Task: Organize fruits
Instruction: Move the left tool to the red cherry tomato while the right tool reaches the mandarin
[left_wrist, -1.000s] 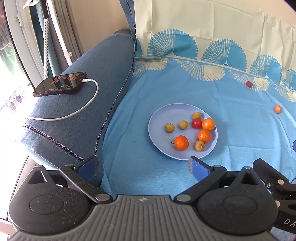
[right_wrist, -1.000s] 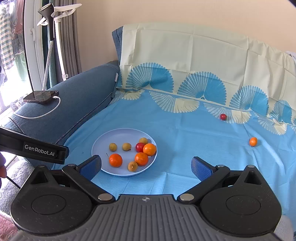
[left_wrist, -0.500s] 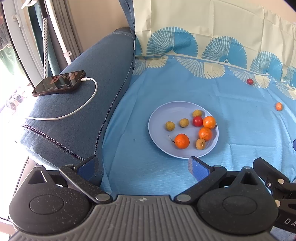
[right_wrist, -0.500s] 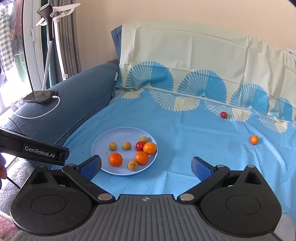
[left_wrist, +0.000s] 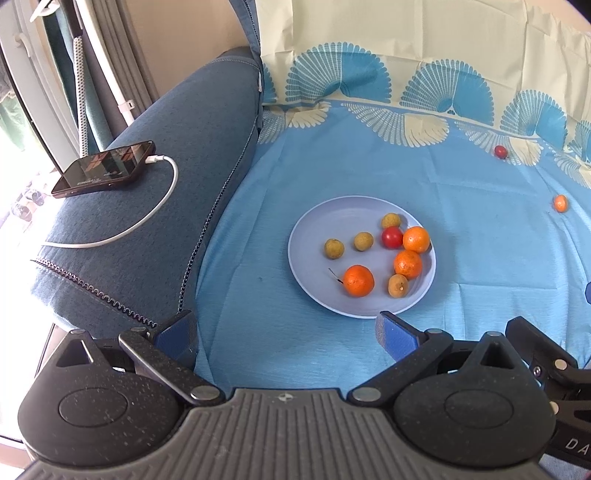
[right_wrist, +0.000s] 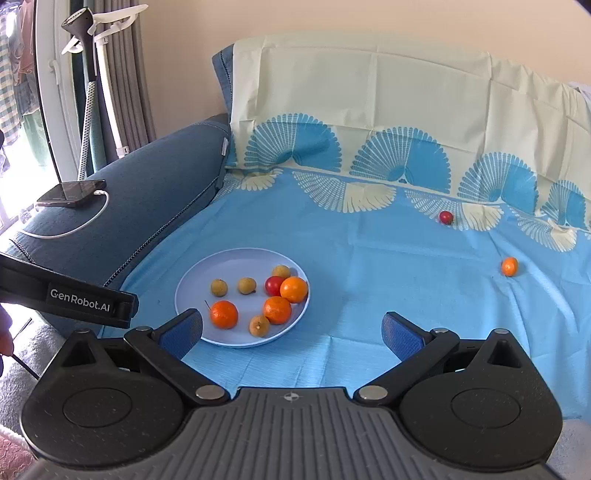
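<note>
Blue cloth (right_wrist: 369, 266) bare right of plate (right_wrist: 192, 284) rim — both grippers' jaws released, apparently empty.

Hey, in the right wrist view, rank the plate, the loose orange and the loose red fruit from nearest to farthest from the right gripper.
From the right gripper, jaws open:
1. Plate, just ahead, to the left.
2. Loose orange, farther out on the right of the blue cloth.
3. Loose red fruit, farthest, at the back by the fan pattern.
</note>
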